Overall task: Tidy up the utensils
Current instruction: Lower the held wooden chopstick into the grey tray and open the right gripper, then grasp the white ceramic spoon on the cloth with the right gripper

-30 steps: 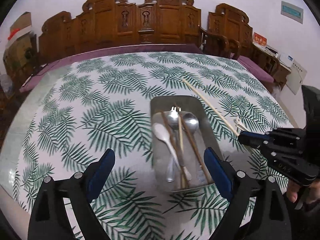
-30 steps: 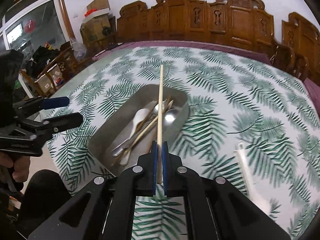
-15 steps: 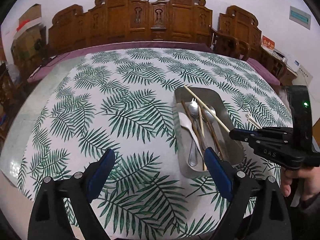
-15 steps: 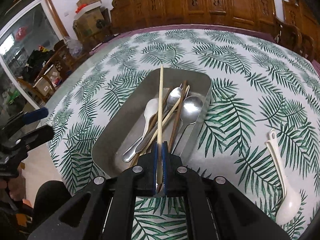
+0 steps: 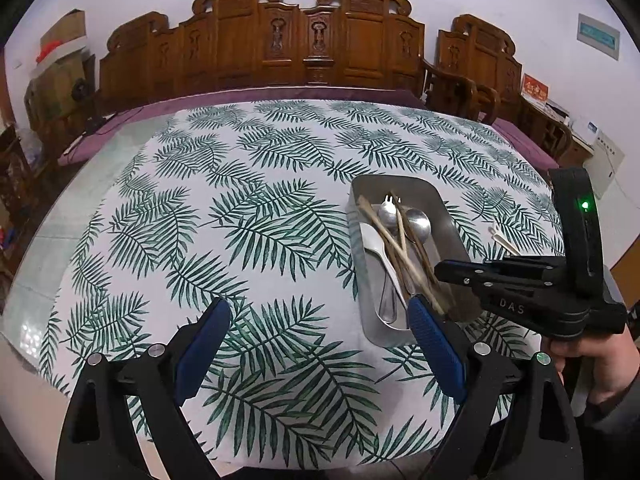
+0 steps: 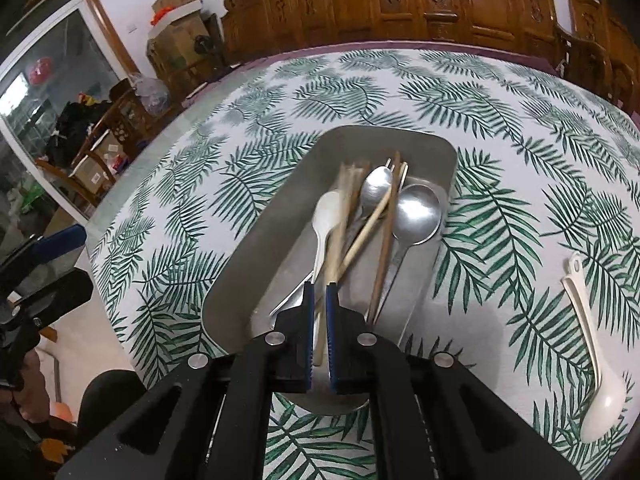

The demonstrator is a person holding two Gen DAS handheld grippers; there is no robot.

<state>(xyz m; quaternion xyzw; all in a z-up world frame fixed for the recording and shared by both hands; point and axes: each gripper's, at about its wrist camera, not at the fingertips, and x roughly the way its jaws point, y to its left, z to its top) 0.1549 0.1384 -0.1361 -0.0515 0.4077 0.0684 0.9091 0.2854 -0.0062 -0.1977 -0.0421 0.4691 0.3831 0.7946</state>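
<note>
Over the near end of the metal tray [image 6: 256,264], my right gripper [image 6: 318,300] has its jaws parted narrowly around a pale wooden chopstick [image 6: 340,236]; grip or release, I cannot tell. My left gripper [image 5: 316,332] is wide and empty. Inside lie steel spoons [image 6: 416,212], a white spoon [image 6: 326,216] and dark chopsticks [image 6: 386,240]. Outstanding: a glossy white ladle-spoon [image 6: 592,344] at three o'clock on the leaf-print table [image 6: 520,168].

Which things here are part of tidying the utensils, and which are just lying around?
Part of the job: metal tray, pale chopstick between the right tongs, white spoon on the tablecloth.
Lying about: cardboard boxes, carved wooden chairs.
</note>
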